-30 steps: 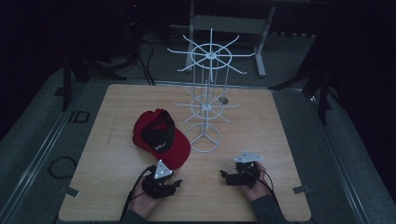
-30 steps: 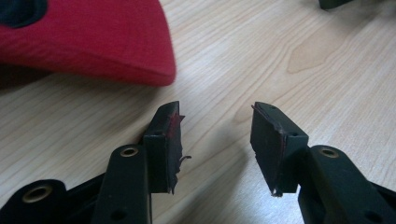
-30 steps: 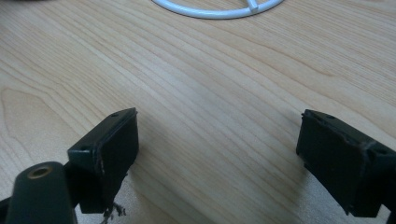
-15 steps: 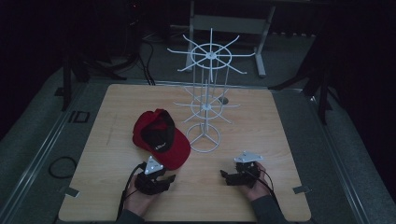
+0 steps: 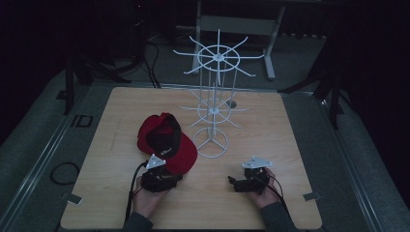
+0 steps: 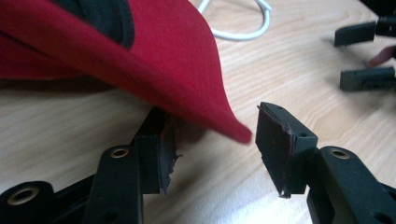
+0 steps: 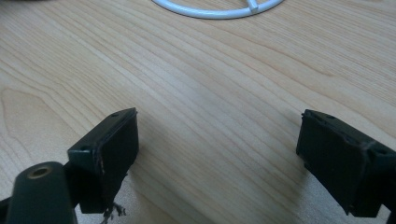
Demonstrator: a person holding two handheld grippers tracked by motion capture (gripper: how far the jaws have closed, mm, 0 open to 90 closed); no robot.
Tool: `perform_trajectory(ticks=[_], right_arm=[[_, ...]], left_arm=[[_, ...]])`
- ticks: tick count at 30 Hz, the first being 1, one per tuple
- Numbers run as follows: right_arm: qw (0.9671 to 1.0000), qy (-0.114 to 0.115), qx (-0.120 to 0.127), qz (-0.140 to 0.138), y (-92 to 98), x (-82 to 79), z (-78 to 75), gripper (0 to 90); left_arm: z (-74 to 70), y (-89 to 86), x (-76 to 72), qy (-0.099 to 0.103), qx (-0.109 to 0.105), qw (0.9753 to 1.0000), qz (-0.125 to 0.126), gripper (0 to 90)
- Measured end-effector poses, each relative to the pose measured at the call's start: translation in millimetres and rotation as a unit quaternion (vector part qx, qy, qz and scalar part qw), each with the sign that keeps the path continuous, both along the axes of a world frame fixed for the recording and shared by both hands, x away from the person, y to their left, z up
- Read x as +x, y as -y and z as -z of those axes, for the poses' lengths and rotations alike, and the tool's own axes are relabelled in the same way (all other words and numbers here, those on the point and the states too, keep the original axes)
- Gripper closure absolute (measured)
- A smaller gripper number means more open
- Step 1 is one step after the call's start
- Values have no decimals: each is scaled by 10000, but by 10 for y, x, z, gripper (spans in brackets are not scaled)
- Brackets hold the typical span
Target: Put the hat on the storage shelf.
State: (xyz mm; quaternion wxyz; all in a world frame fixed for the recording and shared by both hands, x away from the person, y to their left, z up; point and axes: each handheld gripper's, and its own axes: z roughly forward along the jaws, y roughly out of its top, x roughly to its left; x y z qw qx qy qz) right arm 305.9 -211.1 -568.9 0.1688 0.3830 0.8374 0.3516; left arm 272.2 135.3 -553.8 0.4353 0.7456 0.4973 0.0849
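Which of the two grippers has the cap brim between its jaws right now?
The left gripper: the red cap brim tip sits between its open jaws. The right gripper has bare table between its jaws.

This looks like a lab or recording studio set up for handling trials, not a home or shop. A square light-wood table [image 5: 270, 145] stands alone on a grey carpeted floor [image 5: 38, 145], with darkness all around it. Black stands [image 5: 333, 92] rise at the table's sides, cables [image 5: 150, 58] trail over the floor behind, and the pale frame of another bench [image 5: 237, 24] shows at the back. A white wire display rack [image 5: 215, 104] stands on the table as a prop.
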Motion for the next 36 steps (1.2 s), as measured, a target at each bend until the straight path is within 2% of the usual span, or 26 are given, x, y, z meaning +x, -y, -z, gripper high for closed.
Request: perform_trajectory(ticks=[10,12,17,20,23,25,30,36], right_arm=[[10000,1,-1,0,0,0,0,128],[10000,3,-1,-1,0,1,0,128],[10000,-2,1,2,0,0,0,128],[10000,5,-1,-1,0,1,0,128],[10000,6,-1,-1,0,1,0,128],[10000,3,-1,0,0,0,0,128],[10000,2,0,1,0,1,0,128],[10000,1,1,2,-1,1,0,128]], left_arm=[[-16,15,81,-144,-263,9994,-145,416],[-10,-7,114,-235,-429,9984,-281,402],[-21,-67,132,-265,-400,9978,-465,420],[-40,-147,129,-226,-334,9970,-654,464],[-57,-256,150,-237,-352,9951,-895,483],[-62,-318,171,-295,-466,9936,-988,482],[-23,-277,232,-423,-536,9943,-820,458],[52,-182,337,-502,-432,9951,-739,452]])
